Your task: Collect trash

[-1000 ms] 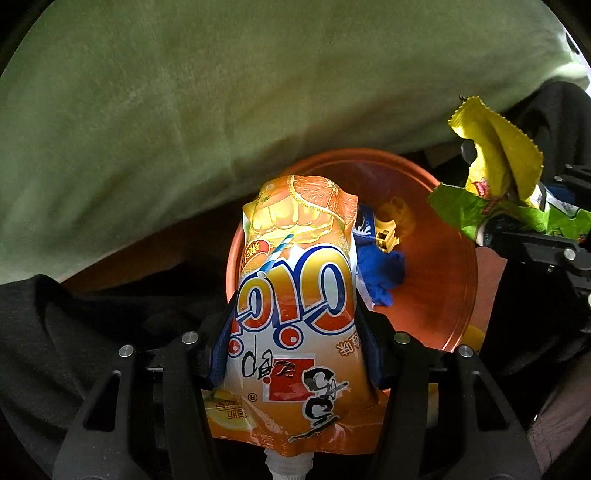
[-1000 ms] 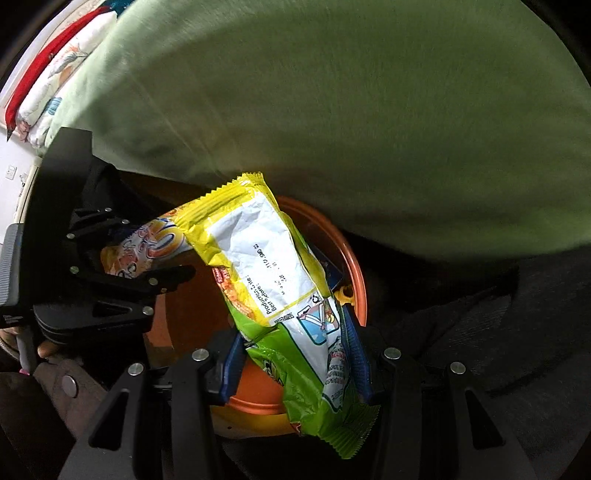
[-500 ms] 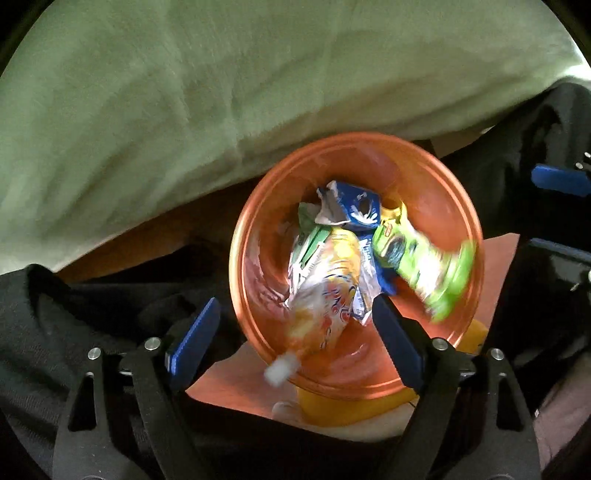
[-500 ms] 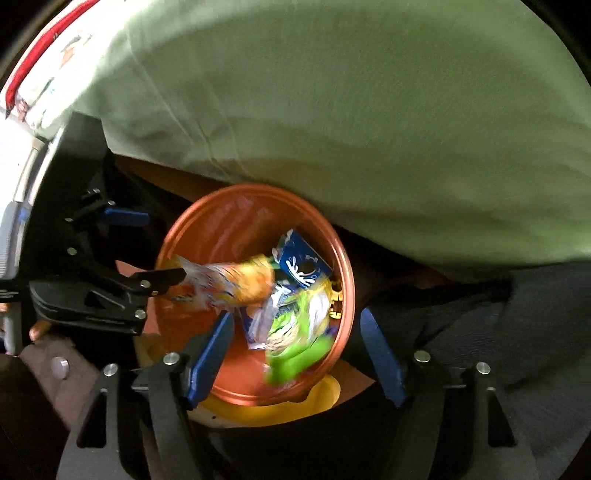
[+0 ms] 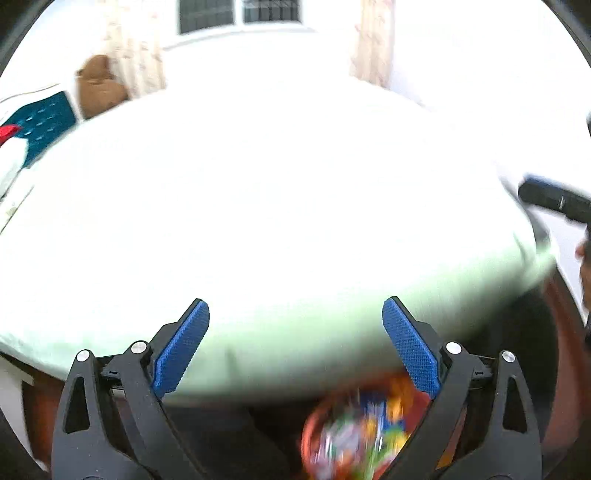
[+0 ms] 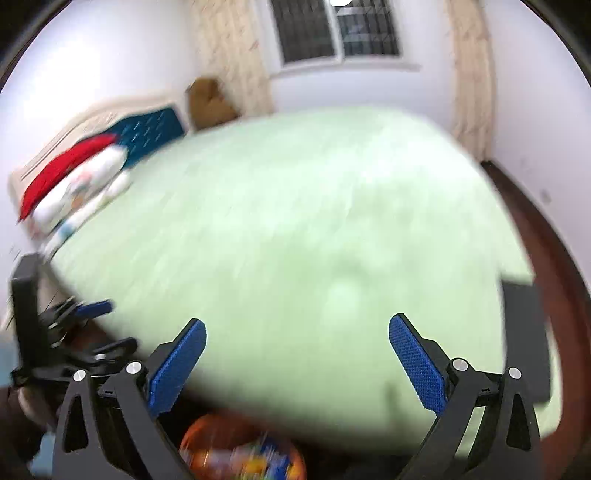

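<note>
Tongs [image 5: 295,347] [image 6: 297,363] gape — blue ribbed pads [image 5: 412,349].

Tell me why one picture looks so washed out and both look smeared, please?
Left wrist view: the bedspread is blown out nearly white by overexposure, and the orange bin of wrappers is motion-blurred. Right wrist view: exposure is milder, so the bedspread reads pale green, but streaky blur smears it and the pillows. Both views: the fisheye lens bends the room's edges, while each set of open tongs stays sharp.

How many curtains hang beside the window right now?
2: one curtain left of the window, the other curtain right of it, both behind the green bed.
</note>
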The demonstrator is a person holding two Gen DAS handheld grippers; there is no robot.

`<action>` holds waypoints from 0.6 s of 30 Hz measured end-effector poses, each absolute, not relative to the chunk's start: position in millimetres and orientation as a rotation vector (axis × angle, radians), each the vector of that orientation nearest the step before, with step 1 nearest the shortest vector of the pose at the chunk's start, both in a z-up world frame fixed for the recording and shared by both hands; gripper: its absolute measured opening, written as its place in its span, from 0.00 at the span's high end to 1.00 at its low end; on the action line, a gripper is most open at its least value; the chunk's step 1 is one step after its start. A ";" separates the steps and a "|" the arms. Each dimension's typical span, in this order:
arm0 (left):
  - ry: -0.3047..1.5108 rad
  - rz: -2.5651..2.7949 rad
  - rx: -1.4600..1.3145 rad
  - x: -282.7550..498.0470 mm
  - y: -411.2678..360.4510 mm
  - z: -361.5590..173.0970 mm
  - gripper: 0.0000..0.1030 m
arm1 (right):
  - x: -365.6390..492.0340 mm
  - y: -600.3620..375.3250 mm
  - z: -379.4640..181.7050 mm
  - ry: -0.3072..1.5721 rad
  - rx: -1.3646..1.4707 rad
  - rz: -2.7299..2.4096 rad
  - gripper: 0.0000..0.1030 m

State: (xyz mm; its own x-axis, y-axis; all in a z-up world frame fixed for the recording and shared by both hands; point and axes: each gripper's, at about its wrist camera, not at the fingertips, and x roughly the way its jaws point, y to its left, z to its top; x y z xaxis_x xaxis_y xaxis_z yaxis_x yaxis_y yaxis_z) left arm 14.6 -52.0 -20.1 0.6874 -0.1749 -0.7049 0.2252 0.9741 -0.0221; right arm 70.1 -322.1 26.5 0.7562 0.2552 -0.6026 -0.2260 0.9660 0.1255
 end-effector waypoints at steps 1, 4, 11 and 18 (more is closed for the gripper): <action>0.763 -0.206 0.051 24.8 -51.1 -15.9 0.10 | 83.1 -319.8 30.7 0.633 0.047 0.234 0.05; 0.688 -0.138 -0.003 72.2 -49.0 -1.9 0.10 | 121.0 -308.3 37.6 0.542 0.036 0.146 0.05; 0.581 -0.037 0.046 167.1 -71.0 9.5 0.10 | 197.9 -286.1 29.8 0.453 -0.043 0.013 0.05; 0.592 0.000 -0.013 228.5 -73.0 8.7 0.10 | 252.9 -287.8 21.8 0.397 -0.024 -0.076 0.05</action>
